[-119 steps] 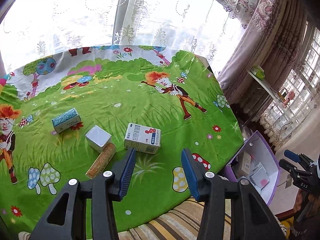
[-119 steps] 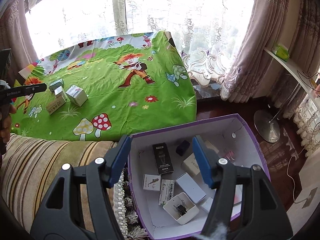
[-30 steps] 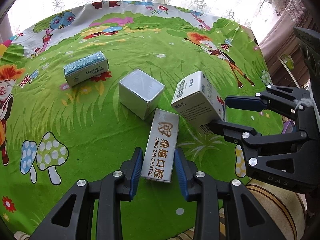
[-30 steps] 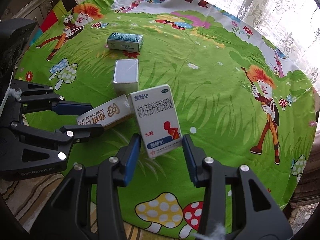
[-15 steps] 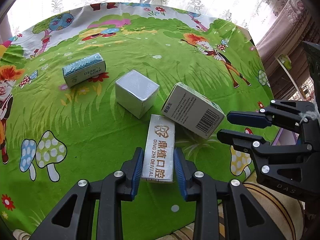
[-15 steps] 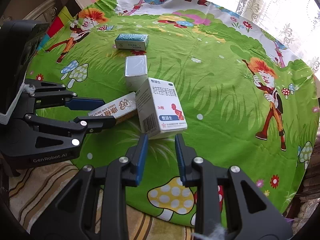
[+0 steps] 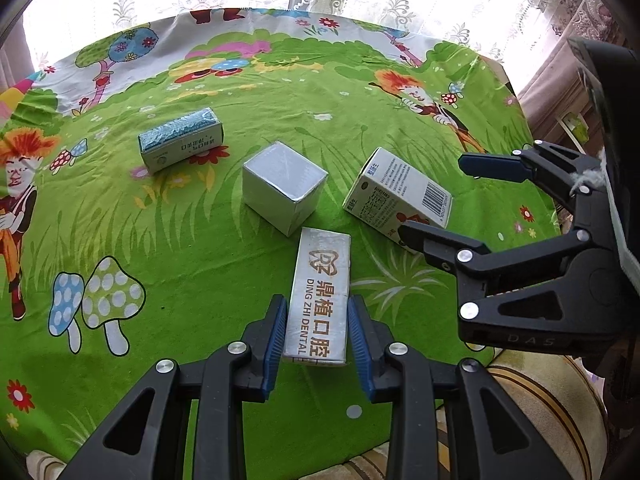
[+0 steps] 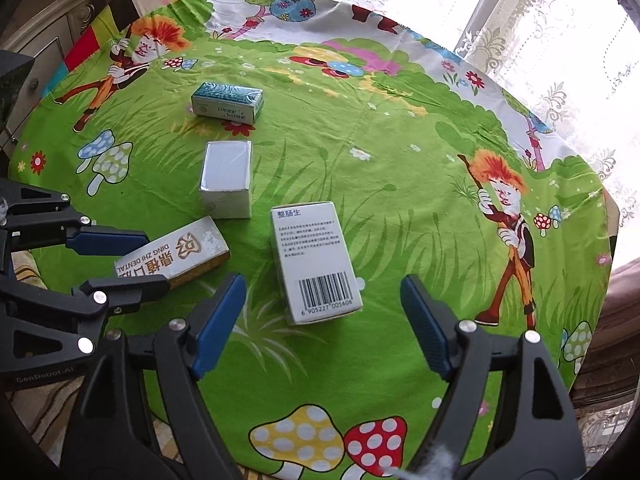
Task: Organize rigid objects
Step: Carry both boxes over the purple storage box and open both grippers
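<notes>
Showing the cartoon tablecloth from the left wrist view, read from left to right with the silver cube box as the reference point. The teal box lay up and to the left of the cube, well apart from it, and had not moved over the last second. Just below the cube, the long dental box remained pinched at its near end by the left gripper, both blue pads pressed to its long sides. Whether the box had left the cloth could not be judged from this angle.

To the right of the cube, the white medicine box had changed: a second earlier it stood tilted in the right gripper, and now it lay flat, barcode side up. The jaws were opening wide, with the box lying between their tips and neither pad touching it. That grasp therefore appeared lost, and a fresh one was probably needed. All four boxes remained on the cloth, not yet sorted.
</notes>
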A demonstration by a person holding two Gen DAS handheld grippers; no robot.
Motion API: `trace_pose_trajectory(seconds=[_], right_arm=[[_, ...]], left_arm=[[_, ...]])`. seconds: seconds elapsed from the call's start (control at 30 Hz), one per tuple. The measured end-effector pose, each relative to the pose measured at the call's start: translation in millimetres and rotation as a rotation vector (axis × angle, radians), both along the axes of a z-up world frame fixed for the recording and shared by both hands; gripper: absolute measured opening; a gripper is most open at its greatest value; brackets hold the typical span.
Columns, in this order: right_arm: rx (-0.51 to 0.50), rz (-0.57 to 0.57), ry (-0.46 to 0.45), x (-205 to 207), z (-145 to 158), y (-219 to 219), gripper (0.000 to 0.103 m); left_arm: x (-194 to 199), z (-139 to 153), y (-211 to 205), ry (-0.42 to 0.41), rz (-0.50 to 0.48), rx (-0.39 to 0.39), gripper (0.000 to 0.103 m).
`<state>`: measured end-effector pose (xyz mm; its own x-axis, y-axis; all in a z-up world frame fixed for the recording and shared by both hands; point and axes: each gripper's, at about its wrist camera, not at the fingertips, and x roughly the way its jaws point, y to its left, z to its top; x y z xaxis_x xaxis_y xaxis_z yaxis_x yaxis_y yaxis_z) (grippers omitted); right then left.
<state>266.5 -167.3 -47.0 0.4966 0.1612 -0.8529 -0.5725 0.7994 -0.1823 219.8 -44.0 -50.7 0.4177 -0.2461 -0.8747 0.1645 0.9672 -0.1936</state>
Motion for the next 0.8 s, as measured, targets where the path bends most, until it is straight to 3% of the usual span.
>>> trace_pose_trajectory(seconds=[0.1, 0.17, 0.23, 0.5, 0.67, 0.8], right_arm=[[0.026, -0.003, 0.048, 11, -9, 3, 0.079], [0.021, -0.026, 0.072, 13, -15, 4, 0.055], [0.039, -0.05, 0.081, 11, -15, -1, 0.044], [0.094, -0.144, 0.004, -29, 21, -41, 0.043], [0.146, -0.223, -0.014, -62, 40, -86, 0.043], [0.175, -0.287, -0.025, -84, 48, -121, 0.043]], left_arm=[[-1, 1, -1, -0.006, 0.001, -0.004, 0.032], [-2, 2, 0, -0.011, 0.009, -0.007, 0.032], [-3, 5, 2, -0.018, 0.019, -0.013, 0.032], [-14, 27, -15, -0.06, -0.006, -0.092, 0.032], [-28, 42, -51, -0.094, -0.085, -0.091, 0.032], [-39, 53, -81, -0.091, -0.165, -0.144, 0.032]])
